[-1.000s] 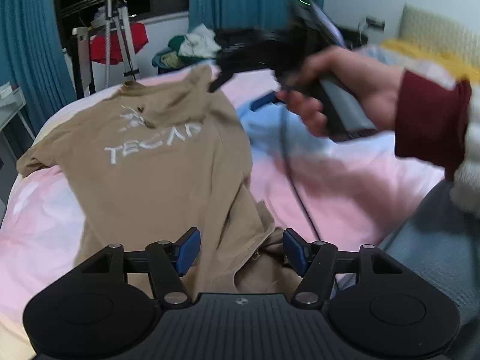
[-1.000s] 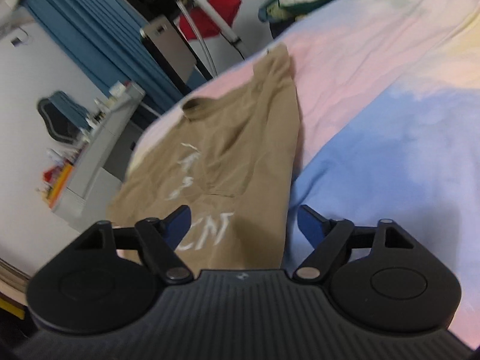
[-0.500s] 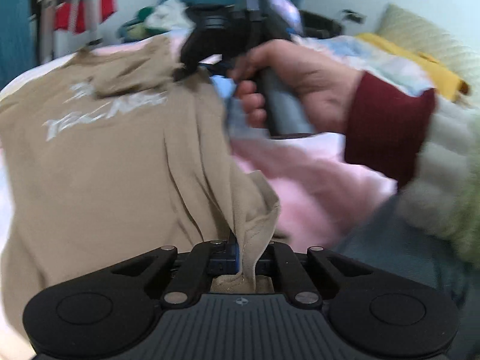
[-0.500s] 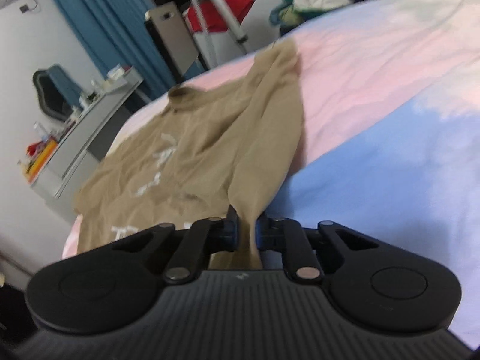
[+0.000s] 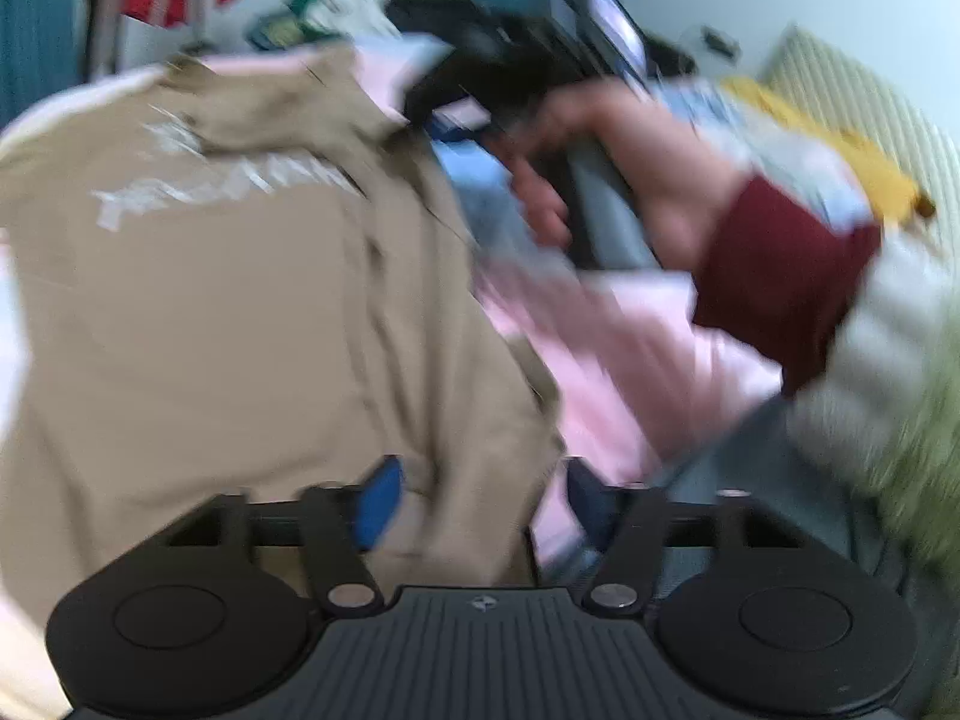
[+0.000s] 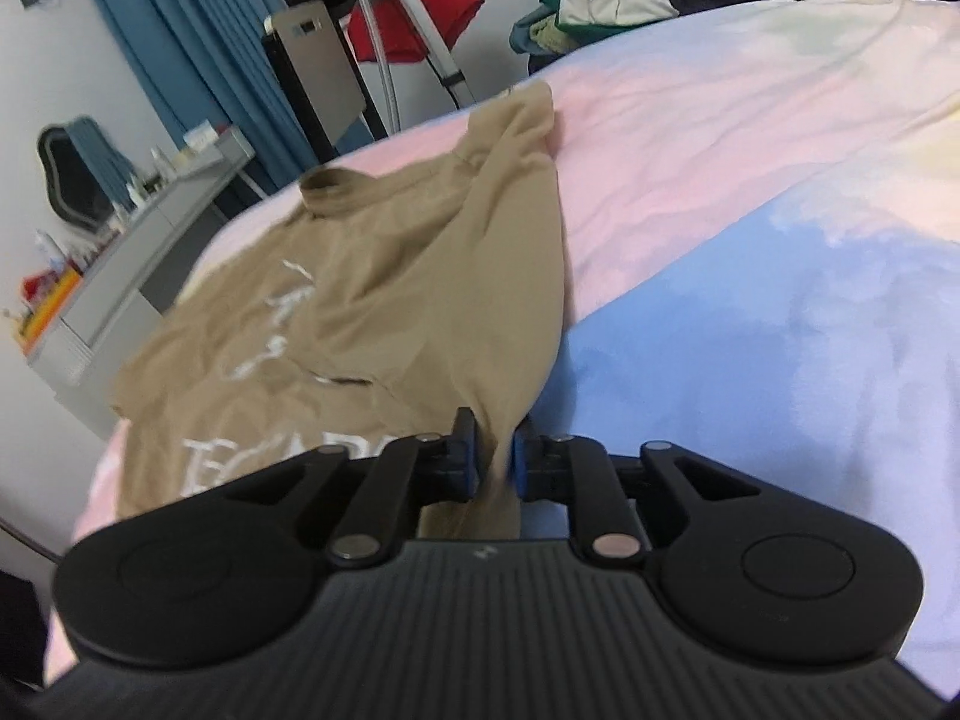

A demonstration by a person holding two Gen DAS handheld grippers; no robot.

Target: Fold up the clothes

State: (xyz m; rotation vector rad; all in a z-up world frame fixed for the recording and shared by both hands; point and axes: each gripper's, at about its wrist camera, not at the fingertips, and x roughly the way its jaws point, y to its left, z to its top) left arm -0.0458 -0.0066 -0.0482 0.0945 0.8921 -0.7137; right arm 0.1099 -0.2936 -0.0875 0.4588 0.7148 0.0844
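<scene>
Right now, line by line:

Shirt: a tan T-shirt (image 6: 372, 300) with white lettering lies spread on the bed cover (image 6: 750, 192), collar at the far end from both grippers; one side edge is drawn up off the cover toward the right gripper.

Right gripper: the right gripper (image 6: 493, 459) has its blue-padded fingers pressed together on a bunched strip of the T-shirt's edge, the cloth running up between the pads and stretching ahead of them.

Left gripper: the left gripper (image 5: 477, 501) has its jaws spread wide; the T-shirt's hem (image 5: 468, 516) hangs loose in the gap between the blue pads, and neither pad clearly presses it. This view is badly blurred.

Hand: a hand (image 5: 624, 180) in a dark red cuff (image 5: 780, 276) holds the right gripper's handle, ahead and to the right of the left gripper, at the T-shirt's far right edge.

Bed cover: pink just ahead of the left gripper, pale blue to the right of the right gripper.

Beyond the bed: blue curtains (image 6: 180, 42), a pile of clothes (image 6: 600, 0), a grey desk (image 6: 138, 276) off to the left.
</scene>
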